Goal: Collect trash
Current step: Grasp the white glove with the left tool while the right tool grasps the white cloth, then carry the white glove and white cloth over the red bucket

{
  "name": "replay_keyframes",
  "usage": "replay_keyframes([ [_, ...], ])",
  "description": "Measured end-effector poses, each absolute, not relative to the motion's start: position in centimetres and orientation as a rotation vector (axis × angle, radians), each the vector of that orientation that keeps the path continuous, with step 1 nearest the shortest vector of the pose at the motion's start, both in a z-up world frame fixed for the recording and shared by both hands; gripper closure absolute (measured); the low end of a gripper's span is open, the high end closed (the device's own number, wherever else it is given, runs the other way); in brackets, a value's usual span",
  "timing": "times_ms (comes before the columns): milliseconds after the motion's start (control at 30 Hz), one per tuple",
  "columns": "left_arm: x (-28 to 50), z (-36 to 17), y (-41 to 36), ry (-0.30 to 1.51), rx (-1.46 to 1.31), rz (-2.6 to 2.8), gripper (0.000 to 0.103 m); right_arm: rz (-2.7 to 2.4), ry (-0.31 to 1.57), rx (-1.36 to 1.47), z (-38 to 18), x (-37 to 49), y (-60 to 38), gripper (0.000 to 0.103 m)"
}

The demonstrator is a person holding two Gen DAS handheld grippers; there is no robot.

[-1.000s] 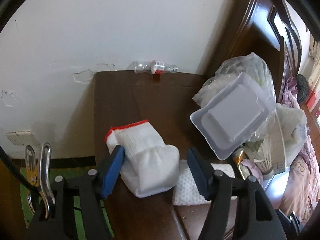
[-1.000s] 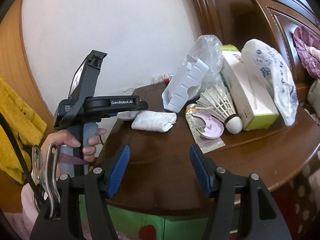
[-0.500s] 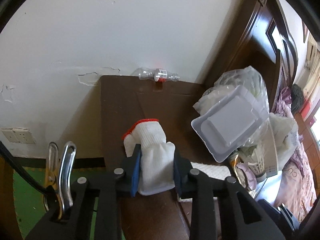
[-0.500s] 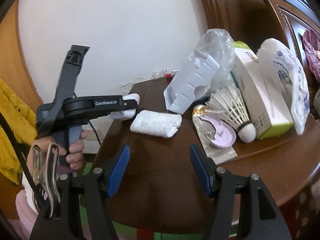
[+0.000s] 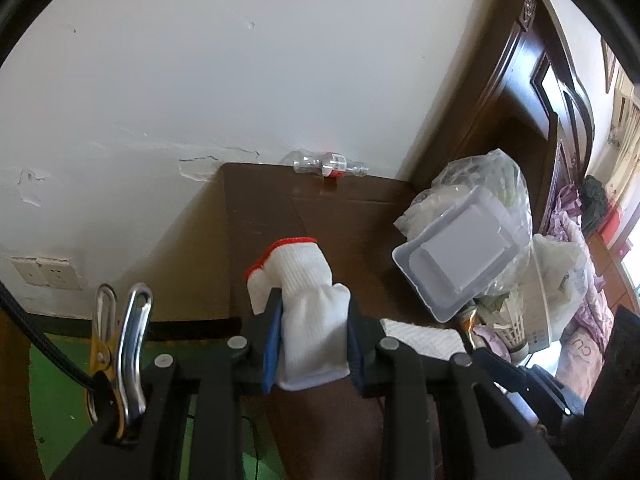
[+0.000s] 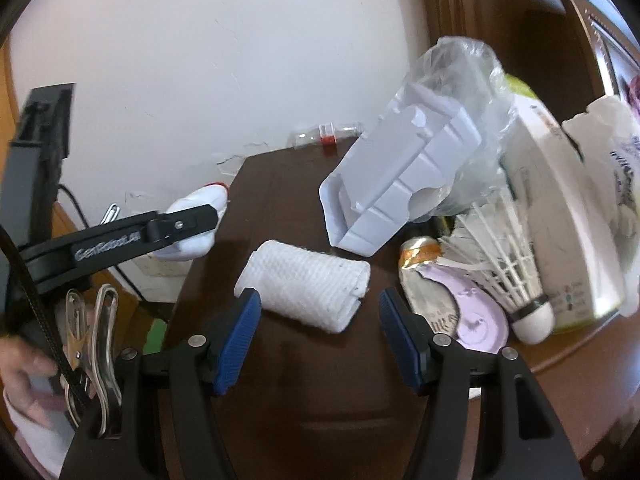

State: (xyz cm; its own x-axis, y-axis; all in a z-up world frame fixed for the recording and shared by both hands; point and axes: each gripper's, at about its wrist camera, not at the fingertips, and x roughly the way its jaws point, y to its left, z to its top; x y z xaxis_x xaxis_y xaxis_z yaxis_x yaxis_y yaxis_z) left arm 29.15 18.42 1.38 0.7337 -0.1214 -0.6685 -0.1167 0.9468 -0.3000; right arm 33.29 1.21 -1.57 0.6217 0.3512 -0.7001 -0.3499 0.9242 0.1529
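Left wrist view: the left gripper, jaws just closed, now pinches the white knit glove with red cuff at lower centre. The right gripper, spread wide, nears the rolled white cloth, likely next.

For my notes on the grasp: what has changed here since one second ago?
The left gripper closed on the white knit glove with red cuff, now shut on it. The right gripper, open, moved toward the folded white cloth. The white foam tray stayed put.
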Motion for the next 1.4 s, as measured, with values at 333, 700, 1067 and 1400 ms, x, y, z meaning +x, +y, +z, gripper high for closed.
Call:
replay_keyframes([
  [333, 29.1, 1.6, 17.5, 0.755, -0.291, 0.010, 0.074, 0.345, 0.814, -0.084, -2.7, 34.7, 2.6, 0.070],
  [700, 27.8, 2.7, 15.8, 0.725, -0.213, 0.022, 0.074, 0.375, 0.732, -0.035, -1.5, 32.1, 1.2, 0.091],
  [1067, 24.7, 5.0, 13.3, 0.648, -0.170, 0.021, 0.074, 0.370, 0.686, -0.048, 0.7, 27.9, -0.9, 0.091],
  [1400, 21.3, 5.1, 9.8, 0.668, -0.135, -0.007, 0.074, 0.375, 0.647, 0.008, 2.5, 24.0, -3.6, 0.091],
])
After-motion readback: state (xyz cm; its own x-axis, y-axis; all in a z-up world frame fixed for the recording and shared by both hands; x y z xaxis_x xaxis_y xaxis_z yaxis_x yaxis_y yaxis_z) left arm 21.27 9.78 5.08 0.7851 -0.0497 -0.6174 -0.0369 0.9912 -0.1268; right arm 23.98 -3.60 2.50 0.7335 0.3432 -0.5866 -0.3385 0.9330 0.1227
